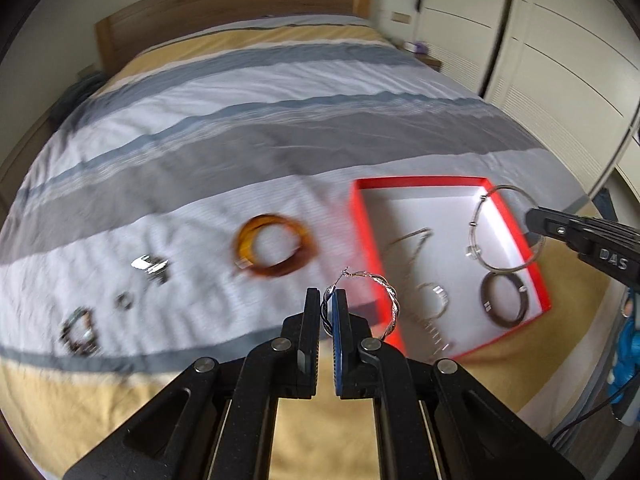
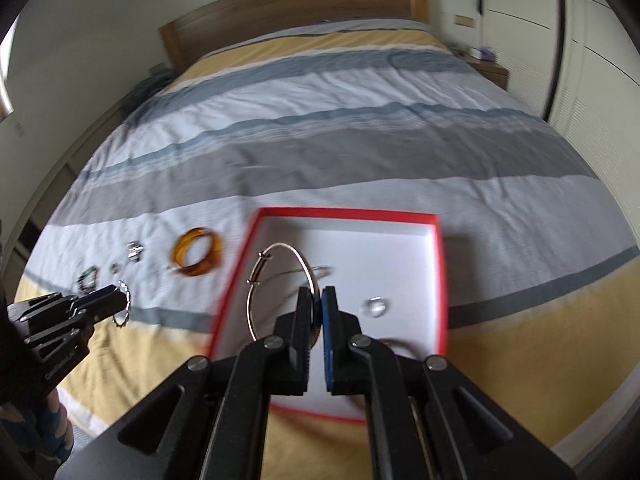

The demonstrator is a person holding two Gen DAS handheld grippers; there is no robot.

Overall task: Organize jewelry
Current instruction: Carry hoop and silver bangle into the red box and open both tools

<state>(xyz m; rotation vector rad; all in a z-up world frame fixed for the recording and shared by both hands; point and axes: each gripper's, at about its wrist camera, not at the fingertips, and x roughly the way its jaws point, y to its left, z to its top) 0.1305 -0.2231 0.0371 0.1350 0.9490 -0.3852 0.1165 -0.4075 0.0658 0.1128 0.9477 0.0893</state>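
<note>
My left gripper (image 1: 329, 294) is shut on a twisted silver hoop earring (image 1: 386, 298) and holds it above the bed, just left of the red box (image 1: 366, 236). It also shows in the right wrist view (image 2: 120, 294). My right gripper (image 2: 318, 294) is shut on a thin silver bangle (image 2: 276, 280) and holds it over the red box (image 2: 438, 280); it appears in the left wrist view (image 1: 532, 220) with the bangle (image 1: 478, 224). In the box lie a dark bangle (image 1: 504, 298), a silver ring (image 2: 376, 306) and thin silver pieces.
On the striped bedspread left of the box lie an amber bangle (image 1: 274, 250), a silver clip (image 1: 150, 266), a small ring (image 1: 125, 300) and a dark beaded bracelet (image 1: 78, 330). A wooden headboard (image 2: 288, 12) and white wardrobes (image 1: 560, 60) border the bed.
</note>
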